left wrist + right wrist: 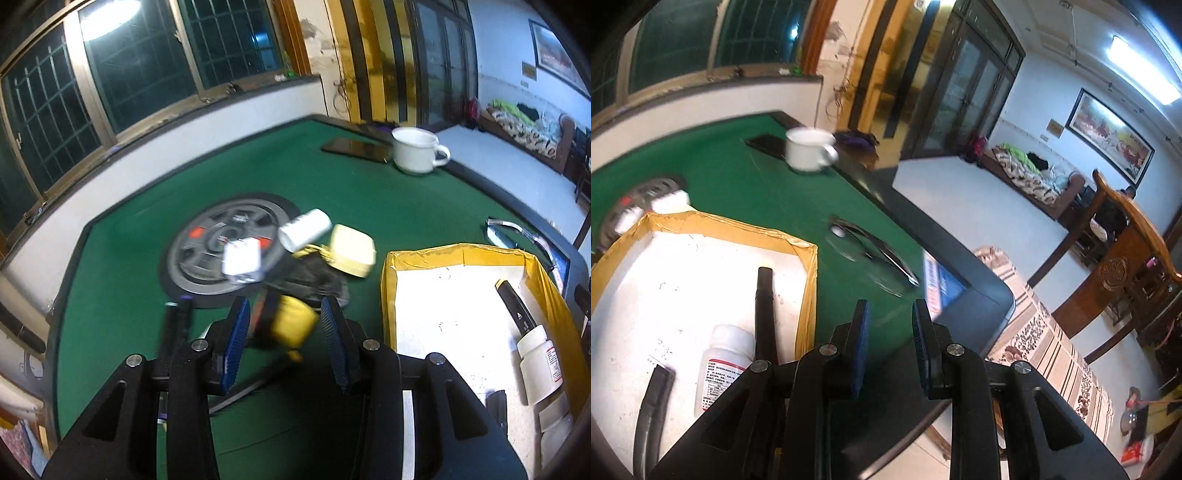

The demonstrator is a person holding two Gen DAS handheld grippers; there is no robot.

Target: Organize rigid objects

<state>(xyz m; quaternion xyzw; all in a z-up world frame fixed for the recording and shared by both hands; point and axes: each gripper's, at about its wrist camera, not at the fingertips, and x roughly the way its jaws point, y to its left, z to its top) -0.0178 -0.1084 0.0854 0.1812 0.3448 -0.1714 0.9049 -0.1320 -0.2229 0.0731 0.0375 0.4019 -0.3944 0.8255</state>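
Observation:
My left gripper (284, 301) hangs open over the green table (129, 258), and a blurred yellow and black object (290, 325) lies on the felt between its fingers, apart from the pads. Just beyond sit a white cylinder (304, 229), a pale yellow box (351, 251), a small white box (242, 260) and a black pen (177, 321). To the right is a yellow-rimmed box (458, 253) (738, 229) holding a white pill bottle (541, 369) (724, 362) and a black pen (764, 302). My right gripper (890, 308) is nearly closed and empty, right of that box near the table edge.
A round grey disc (207, 258) lies under the pile. A white mug (415, 151) (807, 149) and a dark phone (354, 147) stand at the far side. Glasses (868, 254) and a blue-white packet (940, 288) lie by the right edge. A wooden chair (1126, 236) stands beyond.

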